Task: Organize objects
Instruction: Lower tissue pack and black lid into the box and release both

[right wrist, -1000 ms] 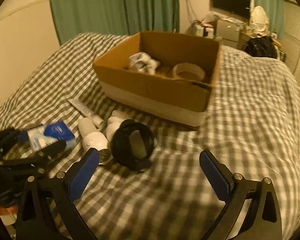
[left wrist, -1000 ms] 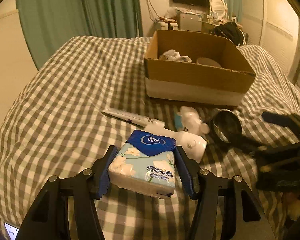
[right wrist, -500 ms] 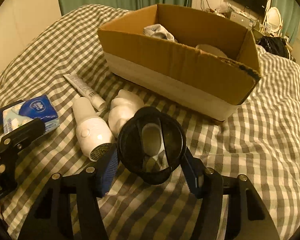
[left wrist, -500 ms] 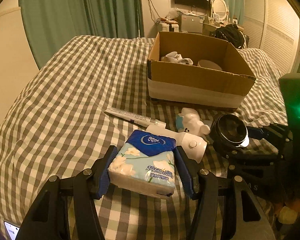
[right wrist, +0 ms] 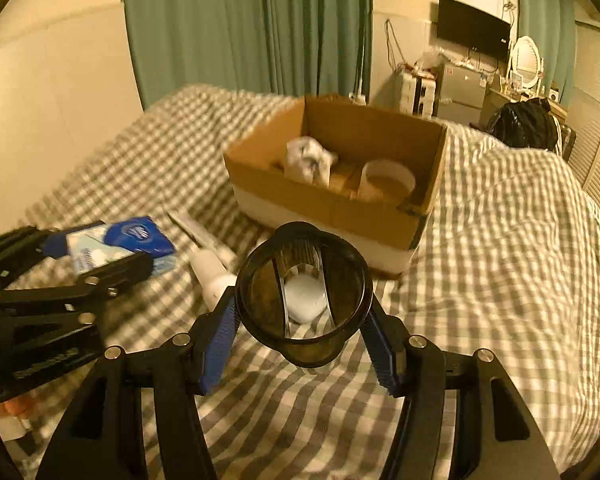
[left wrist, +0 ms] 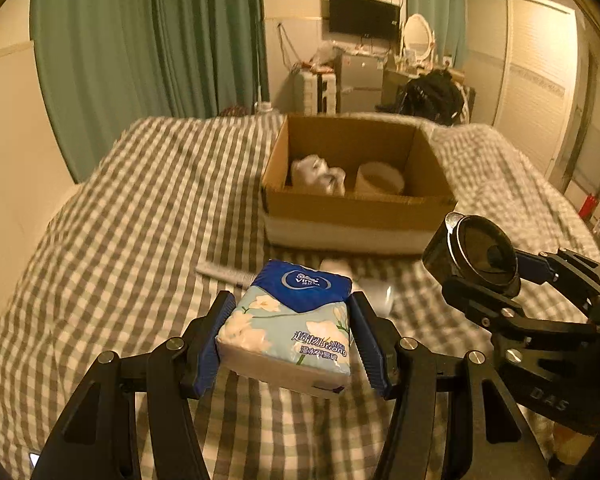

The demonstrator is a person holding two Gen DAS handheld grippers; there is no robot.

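Observation:
My left gripper [left wrist: 290, 322] is shut on a blue and white tissue pack [left wrist: 288, 326], held above the checked bedspread; the pack [right wrist: 120, 244] also shows at the left of the right wrist view. A dark see-through cup [right wrist: 304, 296] is clamped between the blue pads of my right gripper [right wrist: 302, 312], lifted off the bed, and the cup [left wrist: 476, 256] appears at the right of the left wrist view. An open cardboard box [left wrist: 356, 204] stands ahead on the bed, with a crumpled white cloth [left wrist: 318, 172] and a white ring [left wrist: 380, 178] inside.
On the bed [right wrist: 500, 240] below the grippers lie a white tube [right wrist: 202, 232], a white bottle [right wrist: 212, 276] and a small white object [right wrist: 304, 298] seen through the cup. Green curtains [left wrist: 148, 40], a wall screen and cluttered furniture stand beyond the bed.
My right gripper closed on the dark cup and lifted it off the bed. My left gripper rose with the tissue pack. Both views now look over the box's near wall.

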